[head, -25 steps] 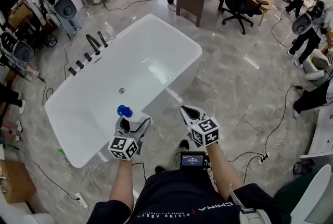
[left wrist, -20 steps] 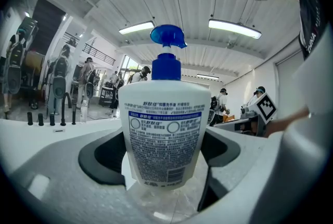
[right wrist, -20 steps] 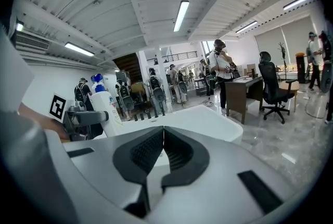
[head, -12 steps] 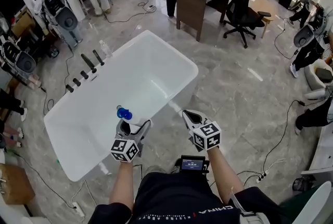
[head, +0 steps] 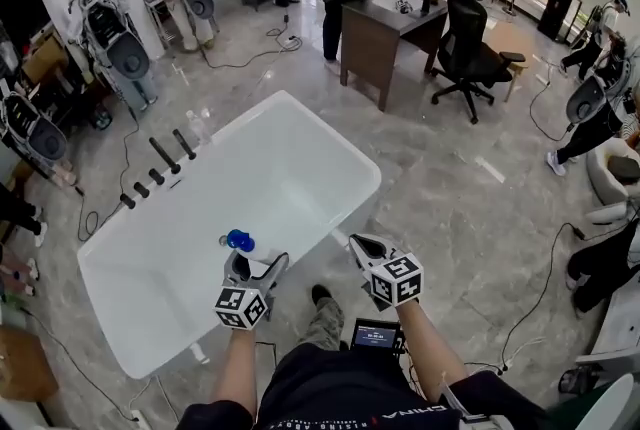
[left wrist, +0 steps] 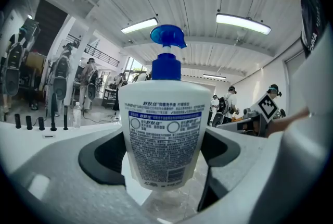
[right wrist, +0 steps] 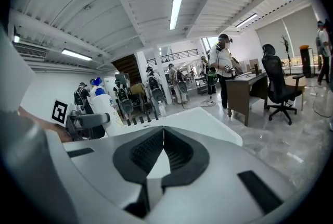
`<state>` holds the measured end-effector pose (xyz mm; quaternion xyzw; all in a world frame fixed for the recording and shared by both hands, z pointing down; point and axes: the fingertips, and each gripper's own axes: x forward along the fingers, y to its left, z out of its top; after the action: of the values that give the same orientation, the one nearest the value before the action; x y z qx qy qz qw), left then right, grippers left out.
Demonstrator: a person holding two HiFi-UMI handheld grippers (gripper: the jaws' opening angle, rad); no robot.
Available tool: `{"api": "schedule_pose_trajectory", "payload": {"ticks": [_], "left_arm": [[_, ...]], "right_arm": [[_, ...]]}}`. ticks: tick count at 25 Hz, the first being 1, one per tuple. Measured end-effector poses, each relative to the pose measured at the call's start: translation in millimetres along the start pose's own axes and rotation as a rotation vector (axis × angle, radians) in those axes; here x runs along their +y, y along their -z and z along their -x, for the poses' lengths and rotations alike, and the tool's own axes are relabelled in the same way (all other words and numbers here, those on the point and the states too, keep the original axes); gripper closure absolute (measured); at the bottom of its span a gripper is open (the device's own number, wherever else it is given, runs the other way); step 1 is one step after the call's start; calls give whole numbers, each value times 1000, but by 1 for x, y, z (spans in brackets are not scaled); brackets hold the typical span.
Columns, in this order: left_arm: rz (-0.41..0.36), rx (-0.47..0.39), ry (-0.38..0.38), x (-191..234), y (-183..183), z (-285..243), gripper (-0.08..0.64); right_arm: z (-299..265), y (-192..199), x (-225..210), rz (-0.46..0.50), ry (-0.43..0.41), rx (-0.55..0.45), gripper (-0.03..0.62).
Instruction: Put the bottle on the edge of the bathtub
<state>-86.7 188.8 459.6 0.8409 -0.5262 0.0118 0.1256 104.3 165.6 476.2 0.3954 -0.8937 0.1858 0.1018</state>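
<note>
A white bottle (left wrist: pixel 161 134) with a blue pump top (head: pixel 238 240) stands upright between the jaws of my left gripper (head: pixel 250 266), which is shut on it. In the head view it hangs over the near long side of the white bathtub (head: pixel 362 198), just inside the rim. The left gripper (left wrist: pixel 161 163) clasps the bottle's lower body, and its printed label faces the camera. My right gripper (head: pixel 363 251) is to the right of the tub's near rim, shut with nothing in it. Its jaws (right wrist: pixel 163 137) meet at the tips. The bottle (right wrist: pixel 104 108) shows at the left of the right gripper view.
Black taps (head: pixel 160 163) line the tub's far rim, with a clear water bottle (head: pixel 195 126) beside them. A wooden desk (head: pixel 385 18) and an office chair (head: pixel 470 48) stand beyond the tub. People with gear stand around the room. Cables lie on the grey floor.
The tub has slid lower and nearer in the head view as the person shifted. Both grippers keep their pose, the left still holding the bottle by the near rim.
</note>
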Motion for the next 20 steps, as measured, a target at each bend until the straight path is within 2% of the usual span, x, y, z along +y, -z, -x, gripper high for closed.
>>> {"api": "schedule_pose_trajectory", "payload": {"ticks": [9, 13, 20], "left_arm": [[37, -26, -10, 53, -18, -117, 114], [57, -20, -19, 79, -29, -164, 112], [59, -15, -42, 97, -41, -218, 114]], "right_arm": [[-82, -64, -92, 28, 12, 25, 577], [-121, -94, -124, -5, 1, 21, 577], [-168, -112, -168, -61, -34, 39, 577]]}}
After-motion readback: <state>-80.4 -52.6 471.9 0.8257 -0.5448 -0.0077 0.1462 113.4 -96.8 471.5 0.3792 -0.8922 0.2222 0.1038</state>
